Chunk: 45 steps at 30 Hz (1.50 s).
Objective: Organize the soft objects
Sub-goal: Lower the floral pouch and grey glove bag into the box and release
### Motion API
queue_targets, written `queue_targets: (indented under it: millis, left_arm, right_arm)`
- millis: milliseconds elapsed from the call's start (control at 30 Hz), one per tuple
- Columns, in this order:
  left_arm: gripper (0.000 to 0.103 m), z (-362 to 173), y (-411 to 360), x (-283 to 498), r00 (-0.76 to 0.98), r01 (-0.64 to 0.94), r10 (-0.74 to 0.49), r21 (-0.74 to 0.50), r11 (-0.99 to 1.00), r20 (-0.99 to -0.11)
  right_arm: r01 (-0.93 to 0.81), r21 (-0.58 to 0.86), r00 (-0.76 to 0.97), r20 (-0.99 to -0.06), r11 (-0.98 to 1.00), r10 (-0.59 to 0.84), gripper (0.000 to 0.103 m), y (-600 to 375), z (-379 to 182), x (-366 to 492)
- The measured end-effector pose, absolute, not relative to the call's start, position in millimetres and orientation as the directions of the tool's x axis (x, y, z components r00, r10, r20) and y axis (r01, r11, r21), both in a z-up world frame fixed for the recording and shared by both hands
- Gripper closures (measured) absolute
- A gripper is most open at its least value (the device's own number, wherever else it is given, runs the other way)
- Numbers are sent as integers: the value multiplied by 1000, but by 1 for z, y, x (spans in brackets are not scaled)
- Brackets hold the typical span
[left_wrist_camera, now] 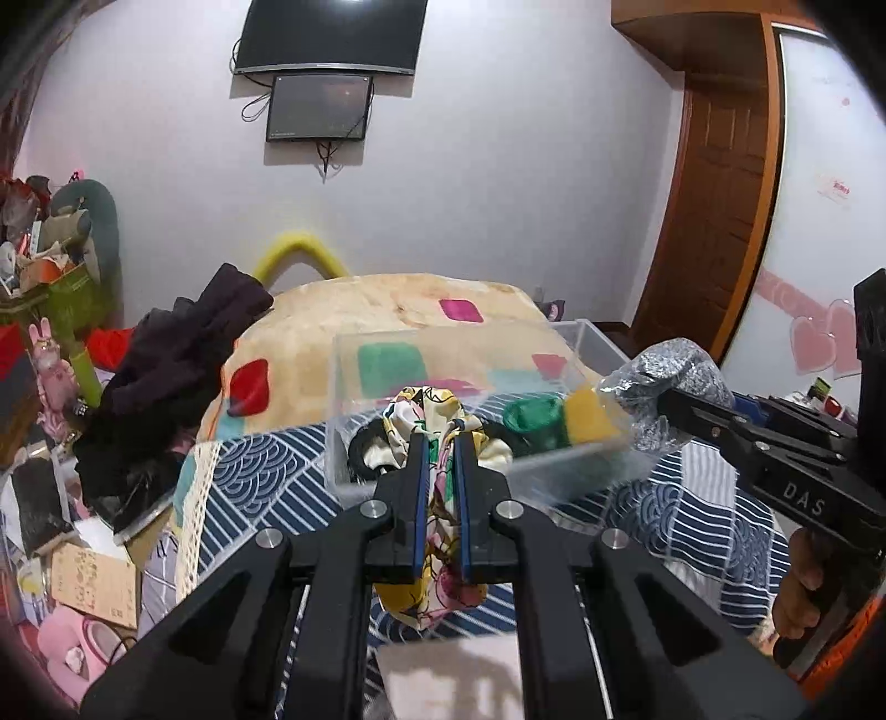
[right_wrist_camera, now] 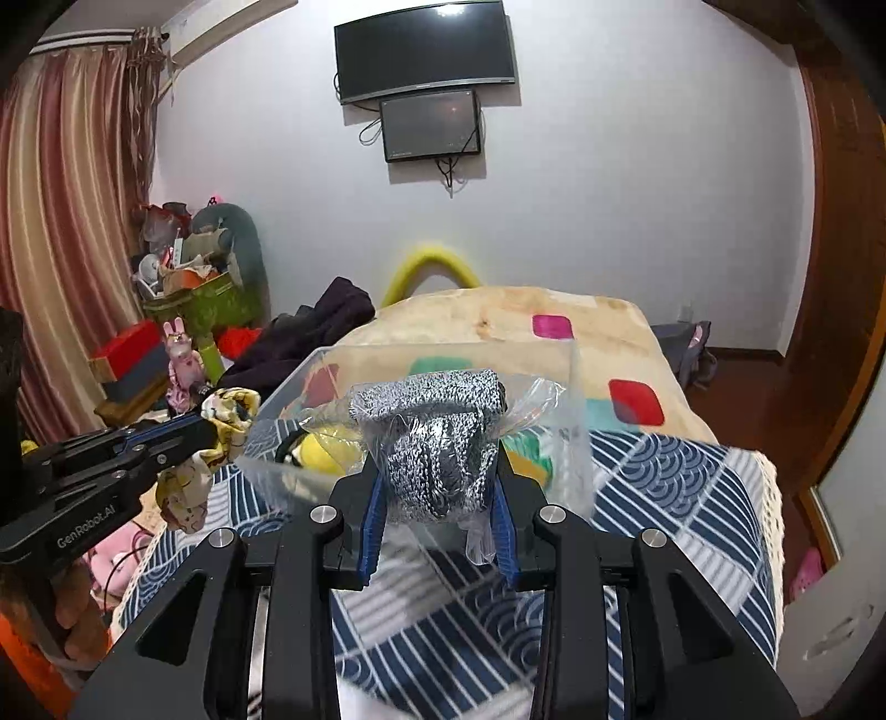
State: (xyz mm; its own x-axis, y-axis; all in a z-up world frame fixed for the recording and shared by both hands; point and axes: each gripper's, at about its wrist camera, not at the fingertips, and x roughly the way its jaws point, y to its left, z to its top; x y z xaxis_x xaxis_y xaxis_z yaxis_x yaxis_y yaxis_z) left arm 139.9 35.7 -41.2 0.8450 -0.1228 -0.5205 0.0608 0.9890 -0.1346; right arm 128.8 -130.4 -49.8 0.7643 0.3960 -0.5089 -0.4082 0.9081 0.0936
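Two grippers are up over the bed, and each one has something soft in it. The left gripper [left_wrist_camera: 443,443] has its blue pads [left_wrist_camera: 420,498] pressed tight on a silky scrunchie [left_wrist_camera: 426,410] with yellow, white and pink patches. Part of the scrunchie sticks out in front of the fingers and part hangs down under them. From the right wrist view, the same scrunchie [right_wrist_camera: 221,421] is just left of the clear plastic box [right_wrist_camera: 310,365], not inside it.

The right gripper [right_wrist_camera: 440,498] is squeezing a grey knitted thing in a clear plastic bag [right_wrist_camera: 437,443]. Its blue pads [right_wrist_camera: 372,515] press on both sides of the bag, so the fingers stay a little way apart. I cannot tell what the grey thing is. From the left wrist view, the bag [left_wrist_camera: 664,382] is just right of the box, close to its right wall.

The clear plastic box [left_wrist_camera: 387,343] sits on the bed, on a blue and white patterned cover [left_wrist_camera: 266,476]. Inside the box are a green thing [left_wrist_camera: 534,421], a yellow thing [left_wrist_camera: 590,415] and something black [left_wrist_camera: 362,443]. Behind the box lies a cream blanket with coloured squares [left_wrist_camera: 387,299]. A pile of dark clothes [left_wrist_camera: 183,354] is left of the box. High behind the box, a black screen [left_wrist_camera: 332,33] hangs on the wall.
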Motion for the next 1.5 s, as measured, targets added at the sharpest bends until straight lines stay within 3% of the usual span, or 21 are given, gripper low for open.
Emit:
queue_targets:
  millis: [200, 633, 800, 900, 967, 1133, 1233, 1367, 1500]
  left_arm:
    - [95, -47, 41, 171, 825, 61, -128, -138, 989, -550]
    - [93, -82, 47, 219, 776, 50, -141, -162, 985, -615]
    - [74, -93, 51, 226, 757, 12, -99, -138, 990, -646]
    - [66, -93, 57, 225, 758, 9, -114, -165, 986, -642]
    - [49, -91, 57, 222, 756, 21, -130, -175, 984, -641]
    - [40, -86, 57, 216, 750, 43, -152, -182, 982, -643]
    - [36, -83, 55, 208, 752, 48, -144, -165, 985, -643]
    - [22, -74, 47, 187, 782, 54, -117, -120, 991, -612]
    - [17, -66, 46, 166, 802, 62, -128, -133, 989, -583]
  right_arm:
    - [-420, 101, 741, -536, 902, 405, 73, -114, -55, 155]
    - [-466, 128, 592, -690, 876, 416, 73, -84, -98, 195]
    - [-473, 88, 594, -703, 877, 391, 68, -80, -95, 190]
    - [-482, 88, 597, -695, 872, 400, 57, -84, -91, 184]
    - [-485, 91, 611, -676, 870, 411, 44, -87, -85, 176]
    - [-463, 69, 681, -611, 884, 404, 17, -100, -69, 158]
    - [-452, 72, 702, -587, 889, 404, 17, -108, -61, 150]
    - [-435, 85, 723, -560, 896, 404, 16, -122, -50, 141]
    - [-416, 92, 745, -537, 905, 397, 13, -132, -43, 126]
